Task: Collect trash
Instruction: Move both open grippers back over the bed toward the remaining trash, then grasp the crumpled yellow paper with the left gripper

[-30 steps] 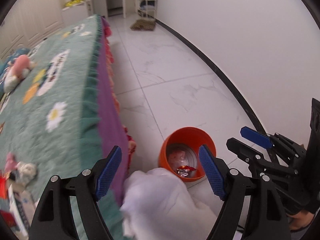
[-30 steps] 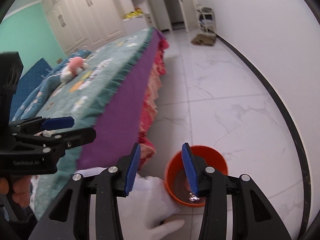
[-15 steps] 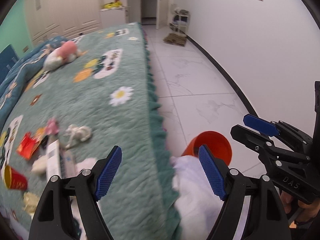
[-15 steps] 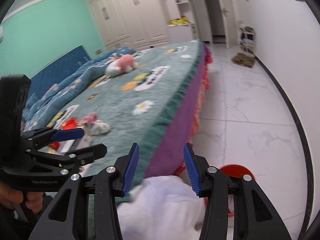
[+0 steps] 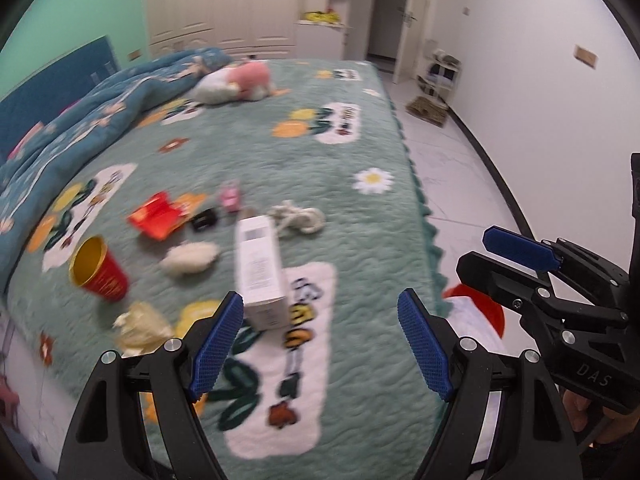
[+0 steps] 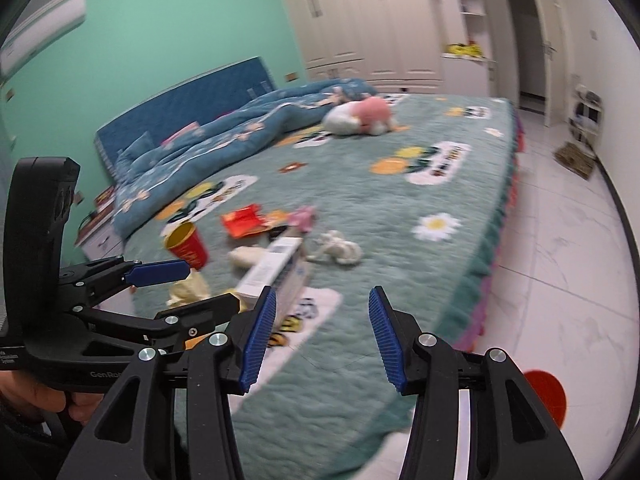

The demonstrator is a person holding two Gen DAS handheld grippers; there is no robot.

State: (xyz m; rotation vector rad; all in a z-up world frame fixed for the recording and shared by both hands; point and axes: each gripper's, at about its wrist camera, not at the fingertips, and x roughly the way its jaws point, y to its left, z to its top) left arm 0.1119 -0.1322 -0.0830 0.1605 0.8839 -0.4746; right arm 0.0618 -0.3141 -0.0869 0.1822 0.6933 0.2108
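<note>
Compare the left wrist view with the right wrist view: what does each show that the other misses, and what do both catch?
Only the left wrist view: the wooden plaque on the white wall, and the right claw from the side, open and empty.

Only the right wrist view: the air conditioner on the green wall, and the left claw from the side, open and empty.

Both: the trash on the bedspread, namely the red cup, white box, red wrapper and crumpled tissues, plus the pink plush toy and part of the orange bin.
</note>
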